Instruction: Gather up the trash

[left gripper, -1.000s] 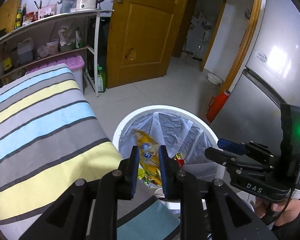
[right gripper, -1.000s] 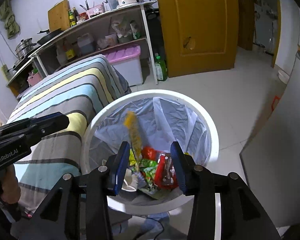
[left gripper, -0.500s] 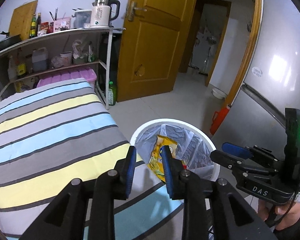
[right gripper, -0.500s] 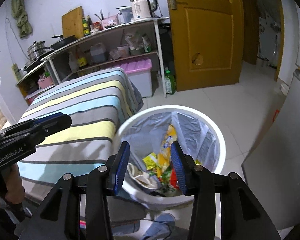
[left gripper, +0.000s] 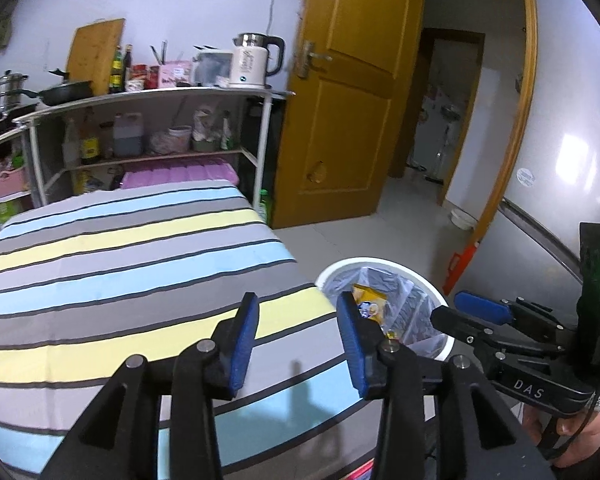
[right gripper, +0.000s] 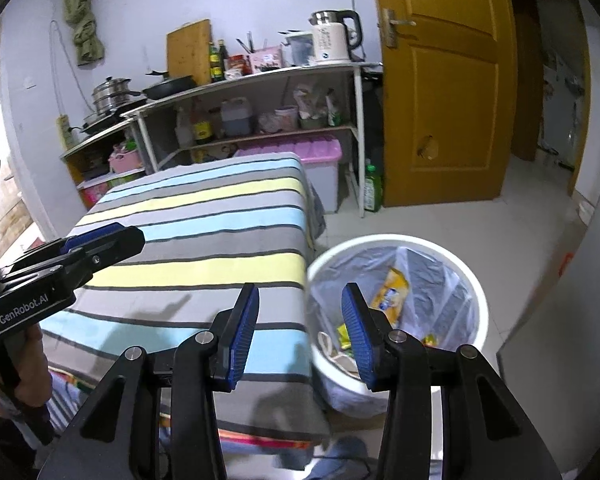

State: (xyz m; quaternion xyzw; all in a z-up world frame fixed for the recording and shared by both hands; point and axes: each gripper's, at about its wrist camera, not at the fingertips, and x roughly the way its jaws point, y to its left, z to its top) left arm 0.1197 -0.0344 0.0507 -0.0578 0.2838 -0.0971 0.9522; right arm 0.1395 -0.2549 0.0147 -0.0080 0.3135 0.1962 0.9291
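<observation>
Hovering over the striped tablecloth (left gripper: 120, 264), both claws — left claw (left gripper: 296, 338), right claw (right gripper: 300, 330) — gape empty beside the trash bin (right gripper: 474, 280).

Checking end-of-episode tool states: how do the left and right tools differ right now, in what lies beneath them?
The left tool hangs over the striped tabletop, with the white trash bin off to its right. The right tool sits at the table's edge, its right finger overlapping the bin, where the yellow wrapper lies. Both tools are open and hold nothing.
</observation>
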